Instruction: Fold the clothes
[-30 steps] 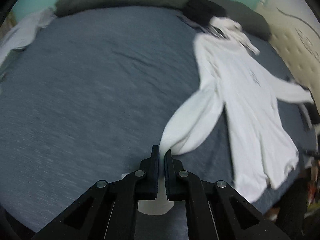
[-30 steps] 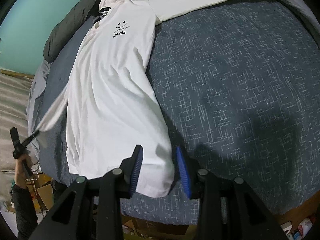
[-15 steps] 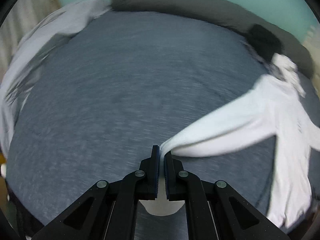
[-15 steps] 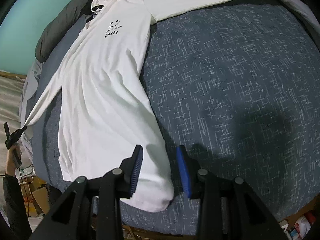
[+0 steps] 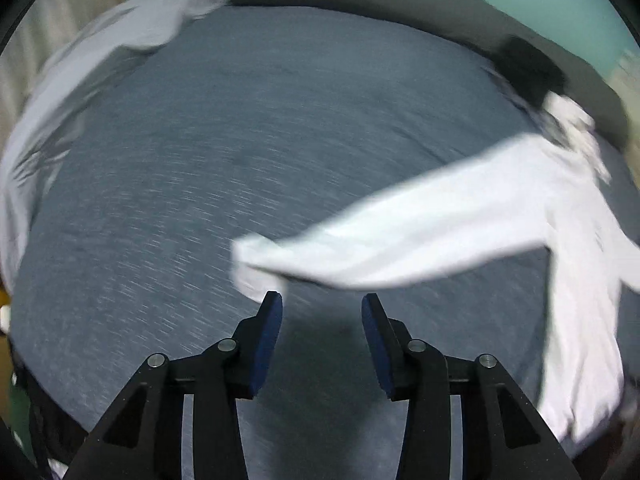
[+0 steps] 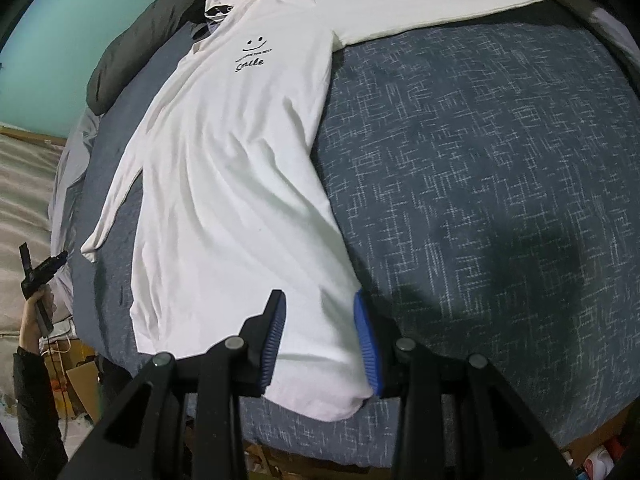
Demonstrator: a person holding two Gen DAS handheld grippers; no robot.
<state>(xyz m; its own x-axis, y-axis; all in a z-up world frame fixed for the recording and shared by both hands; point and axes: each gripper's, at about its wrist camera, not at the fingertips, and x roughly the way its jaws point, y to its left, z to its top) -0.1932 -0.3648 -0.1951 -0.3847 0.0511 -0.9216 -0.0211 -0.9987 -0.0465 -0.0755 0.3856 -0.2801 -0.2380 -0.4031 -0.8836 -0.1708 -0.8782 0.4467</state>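
One white top point(image 6: 240, 184) lies flat on the bed point(image 6: 480, 168), long axis running from hem near the right gripper point(image 6: 320, 332) away to the hood; two sleeves spread sideways. Left gripper point(image 5: 322, 322) has just opened — sleeve cuff point(image 5: 256, 264) released just ahead. Right jaws straddle the hem corner — unclenched, nearer.

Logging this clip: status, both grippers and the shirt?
Left gripper jaws just opened, sleeve cuff released. Right gripper straddling hem of white long-sleeved cotton shirt, flat on blue bedspread. Nothing obstructing.
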